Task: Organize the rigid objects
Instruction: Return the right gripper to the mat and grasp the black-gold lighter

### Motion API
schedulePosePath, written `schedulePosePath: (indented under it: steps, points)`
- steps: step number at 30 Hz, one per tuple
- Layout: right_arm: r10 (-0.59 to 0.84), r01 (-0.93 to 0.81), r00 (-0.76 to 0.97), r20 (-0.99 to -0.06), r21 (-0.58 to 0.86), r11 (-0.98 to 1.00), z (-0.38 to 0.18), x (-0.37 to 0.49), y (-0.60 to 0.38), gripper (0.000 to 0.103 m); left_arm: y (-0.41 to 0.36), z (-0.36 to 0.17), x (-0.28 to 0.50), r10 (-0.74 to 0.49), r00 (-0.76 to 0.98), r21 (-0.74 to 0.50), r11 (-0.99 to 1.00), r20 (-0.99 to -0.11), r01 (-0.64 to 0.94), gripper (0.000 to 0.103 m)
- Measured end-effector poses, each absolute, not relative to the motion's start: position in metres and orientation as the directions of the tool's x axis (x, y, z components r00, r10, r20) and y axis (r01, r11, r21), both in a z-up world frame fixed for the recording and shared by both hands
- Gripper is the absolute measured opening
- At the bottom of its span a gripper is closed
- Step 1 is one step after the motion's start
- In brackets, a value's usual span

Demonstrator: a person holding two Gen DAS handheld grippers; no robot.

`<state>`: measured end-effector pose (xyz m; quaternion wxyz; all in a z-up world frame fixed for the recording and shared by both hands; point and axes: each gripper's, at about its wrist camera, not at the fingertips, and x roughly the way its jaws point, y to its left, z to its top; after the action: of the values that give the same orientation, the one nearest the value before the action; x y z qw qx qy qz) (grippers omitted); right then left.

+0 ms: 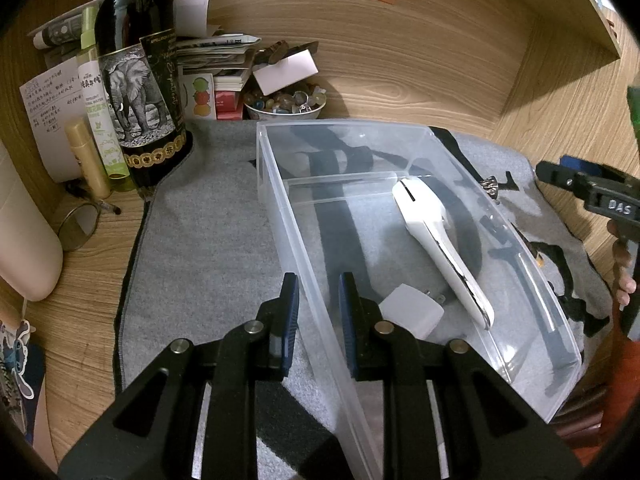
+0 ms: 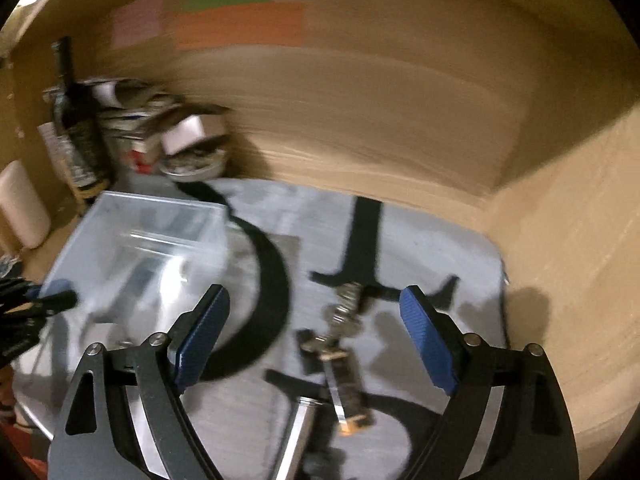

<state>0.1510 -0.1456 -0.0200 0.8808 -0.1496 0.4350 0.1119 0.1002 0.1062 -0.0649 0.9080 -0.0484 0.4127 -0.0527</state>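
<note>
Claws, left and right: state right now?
Left claw: closed on the near wall of the clear plastic bin.
Right claw: open, holding nothing, above the keys on the grey mat.

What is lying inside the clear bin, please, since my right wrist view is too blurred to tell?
Observer: A white handled tool lies in the clear bin, in the compartment nearer the left gripper.
Operator: Is anything else in there with it?
Observer: Yes, a white charger plug lies beside the tool's handle.
Operator: Is the left gripper holding the bin?
Observer: Yes, the left gripper is shut on the bin's side wall.
</note>
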Motion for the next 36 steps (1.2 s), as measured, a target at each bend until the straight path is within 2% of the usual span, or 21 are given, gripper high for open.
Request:
schedulePosePath:
  steps: [9,18,26,28,30,32,33,36]
  points:
    - [-0.016,-0.231,0.514,-0.858,-0.156,0.96,-0.059,0.162,-0.189,0.085,0.106,-0.065,0.1,-0.136,0.653,-0.131,0.99,-0.745,0.056,0.02]
    - [0.01,-0.184,0.408,-0.913,-0.071,0.98,-0.087,0.164,-0.214,0.083,0.106,-0.065,0.1,-0.136,0.654,-0.132,0.99,-0.745,0.056,0.02]
    - [0.017,-0.211,0.372,-0.928,-0.067,0.975,-0.097,0.154,-0.214,0.057,0.106,-0.065,0.1,-0.135,0.654,-0.131,0.99,-0.745,0.056,0.02]
    - [0.005,-0.21,0.372,-0.928,-0.079,0.975,-0.096,0.151,-0.216,0.046,0.106,-0.065,0.1,-0.136,0.654,-0.132,0.99,-0.744,0.056,0.02]
    - [0.002,-0.207,0.379,-0.925,-0.083,0.975,-0.097,0.15,-0.218,0.04,0.106,-0.065,0.1,-0.135,0.654,-0.131,0.99,-0.744,0.056,0.02]
    - [-0.003,-0.205,0.384,-0.923,-0.089,0.975,-0.096,0.149,-0.22,0.03,0.106,-0.065,0.101,-0.135,0.655,-0.131,0.99,-0.743,0.055,0.02]
    - [-0.006,-0.204,0.387,-0.922,-0.091,0.975,-0.095,0.148,-0.22,0.022,0.106,-0.065,0.1,-0.135,0.655,-0.131,0.99,-0.744,0.056,0.02]
    - [-0.013,-0.198,0.399,-0.917,-0.1,0.975,-0.093,0.146,-0.22,0.022,0.106,-0.065,0.1,-0.135,0.654,-0.131,0.99,-0.744,0.056,0.02]
